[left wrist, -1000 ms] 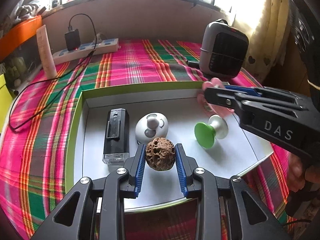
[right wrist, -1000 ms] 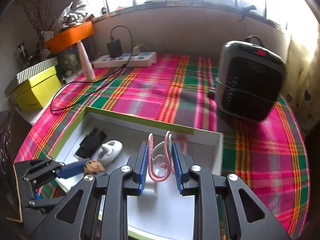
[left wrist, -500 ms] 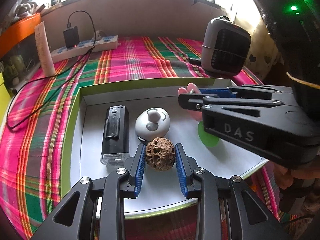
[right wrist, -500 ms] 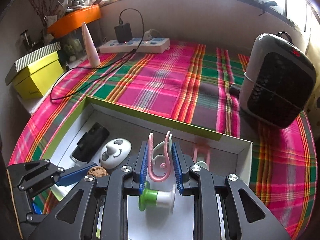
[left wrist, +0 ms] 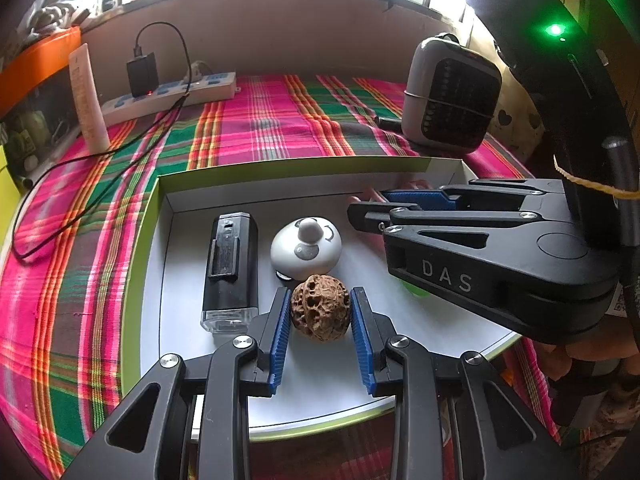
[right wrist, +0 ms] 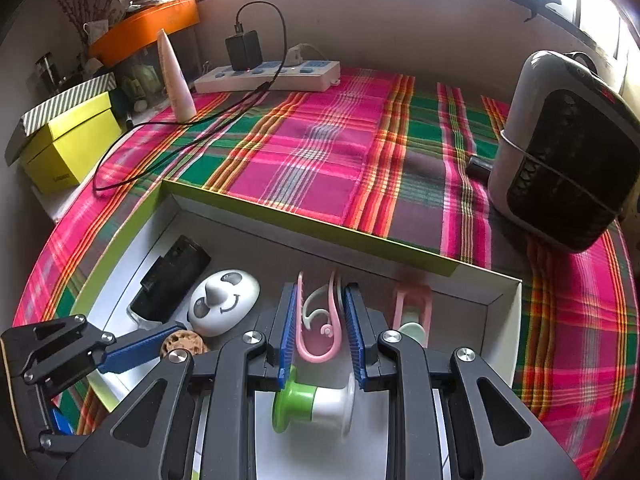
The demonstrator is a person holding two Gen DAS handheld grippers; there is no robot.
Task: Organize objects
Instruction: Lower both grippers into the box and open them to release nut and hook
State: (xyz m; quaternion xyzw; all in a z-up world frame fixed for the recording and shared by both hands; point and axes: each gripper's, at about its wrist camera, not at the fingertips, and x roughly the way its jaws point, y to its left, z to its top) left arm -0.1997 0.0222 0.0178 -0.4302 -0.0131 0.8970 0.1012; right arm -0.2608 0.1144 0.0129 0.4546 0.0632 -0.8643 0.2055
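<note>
The right claw (right wrist: 318, 330) is clamped on a pink clip (right wrist: 320, 320), held upright over the box (right wrist: 312, 226), above the spool (right wrist: 312, 402); the left claw (left wrist: 320, 320) is clamped on a walnut (left wrist: 320, 307).

White capitals reading "DAS" stand on the black side of the right gripper (left wrist: 372, 210), seen at the right of the left wrist view. A small printed code patch shows at that gripper's far right edge, too small to read. Faint lettering on the front of the yellow box (right wrist: 68, 152), far left in the right wrist view, cannot be made out.
</note>
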